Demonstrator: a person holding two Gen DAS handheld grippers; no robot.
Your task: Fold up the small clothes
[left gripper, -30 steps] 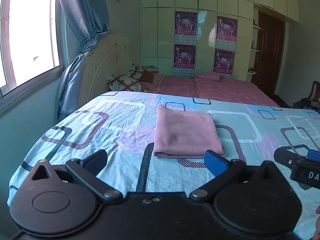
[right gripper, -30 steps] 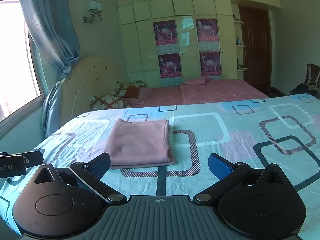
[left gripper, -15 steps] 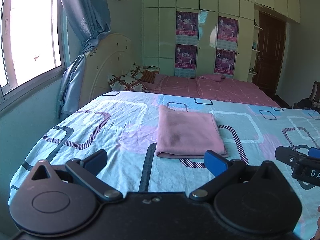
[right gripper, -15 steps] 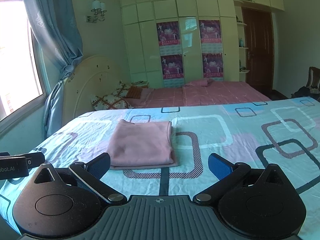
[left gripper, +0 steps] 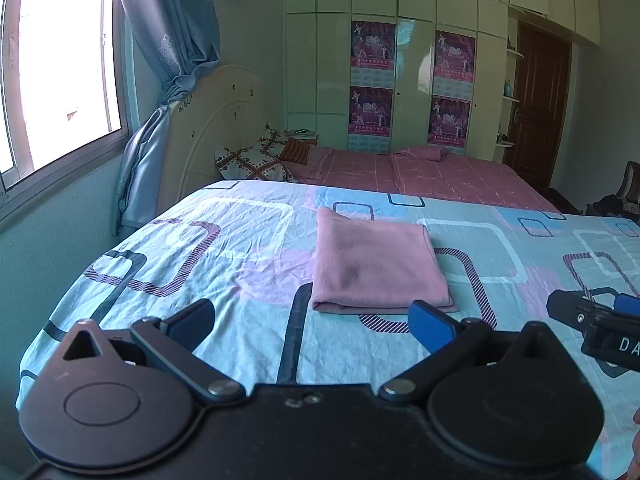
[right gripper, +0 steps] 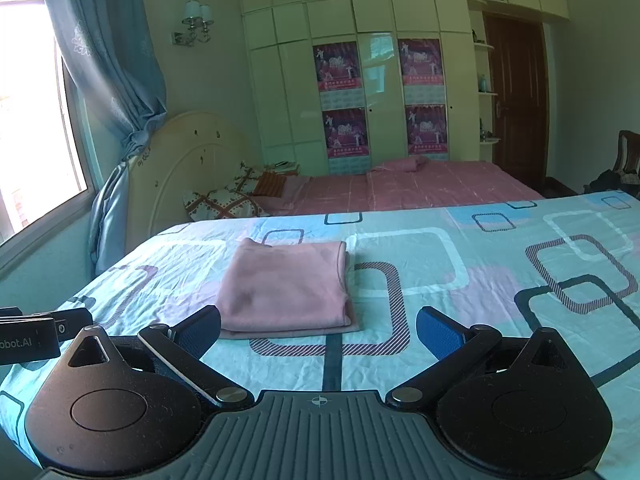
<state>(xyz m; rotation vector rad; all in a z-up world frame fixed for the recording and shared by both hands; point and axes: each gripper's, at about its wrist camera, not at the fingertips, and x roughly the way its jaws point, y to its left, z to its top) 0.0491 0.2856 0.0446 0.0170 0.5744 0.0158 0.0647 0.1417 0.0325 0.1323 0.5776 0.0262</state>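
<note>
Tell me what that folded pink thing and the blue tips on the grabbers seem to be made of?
The pink garment looks like soft, matte knit or fleece: faint nap, rounded folded edges, no shine. The blue fingertips look like rubbery or plastic pads with a fine grippy texture, mounted on matte black plastic arms; the exact material can't be told.

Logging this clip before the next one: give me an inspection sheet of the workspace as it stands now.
Surface: patterned bedsheet, wrinkled, on the near bed.
Job's things: pink garment, folded into a flat rectangle on the sheet, touched by neither gripper.
Clutter: nothing seen on the sheet.
Grippers: left hand-held gripper and right hand-held gripper, both open, empty, short of the garment.
Cables: nothing seen.
Surroundings: second bed with pink cover, pillows, wardrobe with posters, curtain, window, brown door.
</note>
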